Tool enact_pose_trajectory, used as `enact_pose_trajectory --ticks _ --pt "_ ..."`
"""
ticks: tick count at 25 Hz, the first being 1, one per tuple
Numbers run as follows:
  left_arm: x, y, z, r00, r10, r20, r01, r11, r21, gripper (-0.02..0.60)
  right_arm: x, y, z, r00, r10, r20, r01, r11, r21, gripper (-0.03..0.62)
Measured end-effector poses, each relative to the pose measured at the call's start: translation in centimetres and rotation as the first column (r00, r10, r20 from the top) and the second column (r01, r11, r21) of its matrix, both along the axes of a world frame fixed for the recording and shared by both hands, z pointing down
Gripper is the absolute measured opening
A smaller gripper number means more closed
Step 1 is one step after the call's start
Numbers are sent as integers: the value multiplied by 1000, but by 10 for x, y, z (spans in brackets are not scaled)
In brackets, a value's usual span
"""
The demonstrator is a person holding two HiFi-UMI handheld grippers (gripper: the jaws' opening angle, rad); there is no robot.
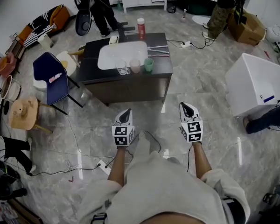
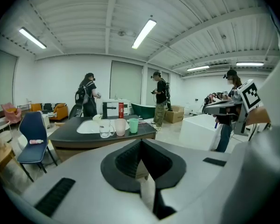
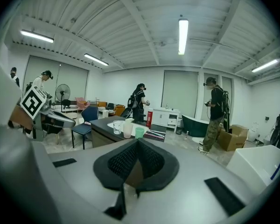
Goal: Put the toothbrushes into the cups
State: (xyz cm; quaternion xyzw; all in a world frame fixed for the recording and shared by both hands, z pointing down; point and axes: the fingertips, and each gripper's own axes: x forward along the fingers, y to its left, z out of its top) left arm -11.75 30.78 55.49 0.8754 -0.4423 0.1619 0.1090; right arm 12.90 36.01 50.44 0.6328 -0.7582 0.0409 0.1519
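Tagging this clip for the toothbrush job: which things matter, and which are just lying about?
For the job: toothbrushes, clear cup, pink cup, green cup, all on the vanity counter.
Just lying about: red bottle, blue chair, cardboard box.

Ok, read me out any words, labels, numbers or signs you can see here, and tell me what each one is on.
No text in these views is readable.
On the red bottle on the counter: any label is too small to read.
On the pink item on the blue chair: any print is too blurred.
On the cubes of the left gripper and right gripper: black-and-white square markers only, no letters or numbers.
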Motion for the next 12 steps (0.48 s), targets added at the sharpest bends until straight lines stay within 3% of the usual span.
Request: enact_pose_trajectory --ticks 12 --pt "-7 -159 -7 998 60 -21 -60 998 -1 26 -8 -139 -12 998 66 -17 -66 998 -9 12"
